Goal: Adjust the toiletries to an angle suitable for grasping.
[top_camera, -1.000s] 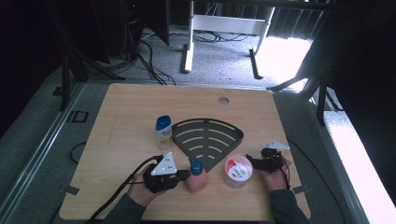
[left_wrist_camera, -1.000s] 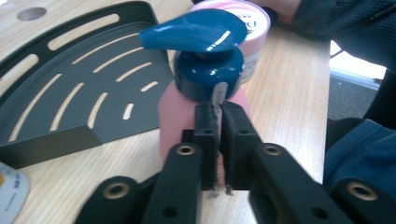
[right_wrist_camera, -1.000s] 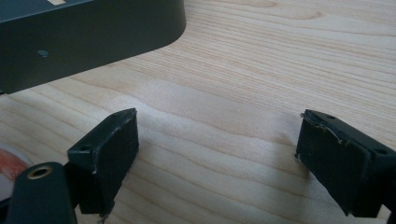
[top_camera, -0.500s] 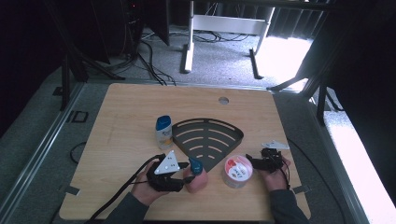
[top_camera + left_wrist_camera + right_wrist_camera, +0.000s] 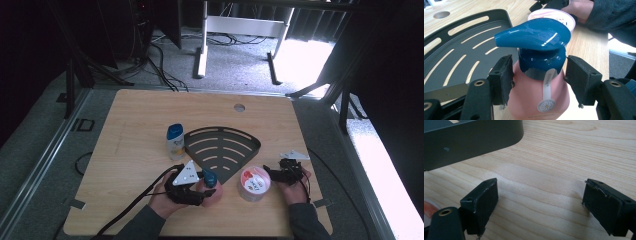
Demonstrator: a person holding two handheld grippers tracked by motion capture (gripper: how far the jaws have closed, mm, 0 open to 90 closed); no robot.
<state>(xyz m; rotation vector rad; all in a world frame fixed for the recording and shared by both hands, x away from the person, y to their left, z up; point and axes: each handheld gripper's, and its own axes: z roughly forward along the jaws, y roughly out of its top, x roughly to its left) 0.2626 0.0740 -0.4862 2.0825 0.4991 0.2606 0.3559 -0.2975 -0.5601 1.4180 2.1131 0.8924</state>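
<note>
Near the front edge of the table (image 5: 125, 125), the left gripper (image 5: 537, 75) stands with its jaws parted on either side of a pink pump bottle (image 5: 539, 96). They have just been opening. The pads sit beside the bottle's teal collar without pressing it, and the bottle stands upright between them. The right gripper (image 5: 540, 205) rests spread wide over bare wood with nothing between its jaws. A round pink-lidded tub (image 5: 254, 183) sits between the two hands. Just behind lies a black fan-shaped slotted rack (image 5: 222, 147), with a small blue-capped bottle (image 5: 175, 141) at its left.
</note>
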